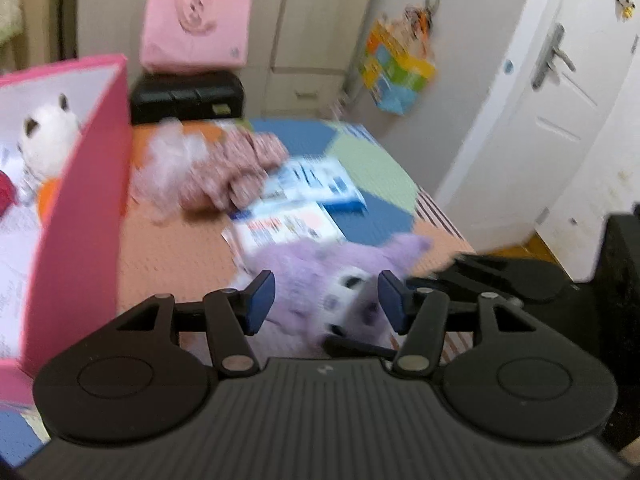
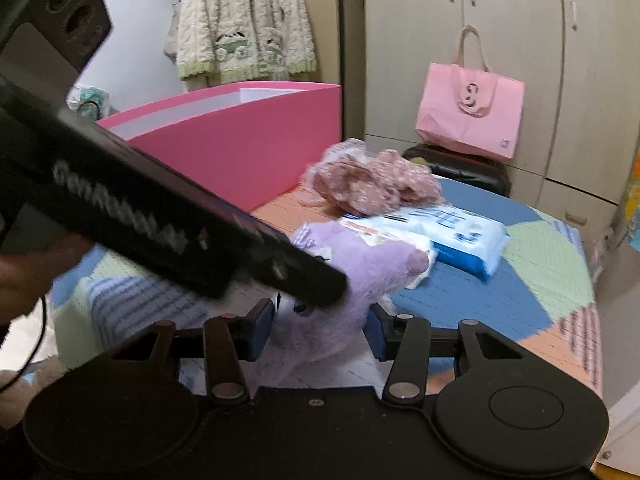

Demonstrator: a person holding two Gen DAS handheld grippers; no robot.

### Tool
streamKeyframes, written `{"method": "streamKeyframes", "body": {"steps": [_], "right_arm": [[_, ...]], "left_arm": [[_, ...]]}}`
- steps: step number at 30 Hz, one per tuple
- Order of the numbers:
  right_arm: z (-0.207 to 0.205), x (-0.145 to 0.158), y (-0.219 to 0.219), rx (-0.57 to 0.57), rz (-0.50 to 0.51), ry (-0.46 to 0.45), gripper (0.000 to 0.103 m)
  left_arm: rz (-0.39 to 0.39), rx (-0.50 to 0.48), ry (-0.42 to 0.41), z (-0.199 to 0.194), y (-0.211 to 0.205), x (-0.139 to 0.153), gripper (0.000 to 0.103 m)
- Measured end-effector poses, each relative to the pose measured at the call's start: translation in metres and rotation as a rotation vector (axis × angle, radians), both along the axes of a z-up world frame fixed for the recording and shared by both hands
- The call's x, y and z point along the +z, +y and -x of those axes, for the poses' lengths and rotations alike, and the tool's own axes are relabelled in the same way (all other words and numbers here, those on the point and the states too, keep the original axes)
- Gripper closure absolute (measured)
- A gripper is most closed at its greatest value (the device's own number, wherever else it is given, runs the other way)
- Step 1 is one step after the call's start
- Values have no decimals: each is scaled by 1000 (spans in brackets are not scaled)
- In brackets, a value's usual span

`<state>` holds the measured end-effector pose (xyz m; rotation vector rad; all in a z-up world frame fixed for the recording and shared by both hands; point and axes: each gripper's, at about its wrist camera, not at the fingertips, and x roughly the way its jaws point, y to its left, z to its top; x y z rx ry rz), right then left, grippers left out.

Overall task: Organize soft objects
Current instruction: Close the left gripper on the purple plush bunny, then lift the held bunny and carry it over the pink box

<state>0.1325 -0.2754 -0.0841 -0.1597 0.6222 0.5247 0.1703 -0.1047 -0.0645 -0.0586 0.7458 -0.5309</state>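
A purple plush toy lies on the patchwork play mat. My left gripper is open, its blue pads either side of the plush's face. In the right wrist view the same plush sits between the pads of my right gripper, which look closed against it. The left gripper's black body crosses that view. A big pink box stands at left and holds a white plush. Its pink wall also shows in the right wrist view.
A floral pink cloth bundle and wet-wipe packs lie on the mat behind the plush. A pink tote bag sits on a black case by the wardrobe. A white door is at right.
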Motion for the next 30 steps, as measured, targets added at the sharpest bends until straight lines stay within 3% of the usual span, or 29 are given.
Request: {"method": "streamKeyframes", "body": {"steps": [6, 8, 10, 15, 18, 24, 30], "right_arm": [[-2, -7, -5, -53, 61, -34, 33], [-1, -9, -3, -80, 106, -57, 23], [2, -12, 0, -92, 147, -81, 21], [7, -15, 3, -108, 157, -103, 22], [4, -17, 2, -117, 125, -97, 31], [3, -21, -3, -155, 52, -81, 36], [6, -27, 0, -179, 42, -103, 35]], "left_arm": [[-12, 27, 15, -19, -1, -12, 42], [-18, 28, 23, -21, -2, -18, 42], [3, 33, 27, -22, -1, -21, 40], [37, 23, 39, -24, 0, -25, 40], [60, -12, 61, -23, -3, -29, 42], [7, -23, 9, -8, -11, -28, 43], [-10, -34, -1, 2, -14, -30, 42]]}}
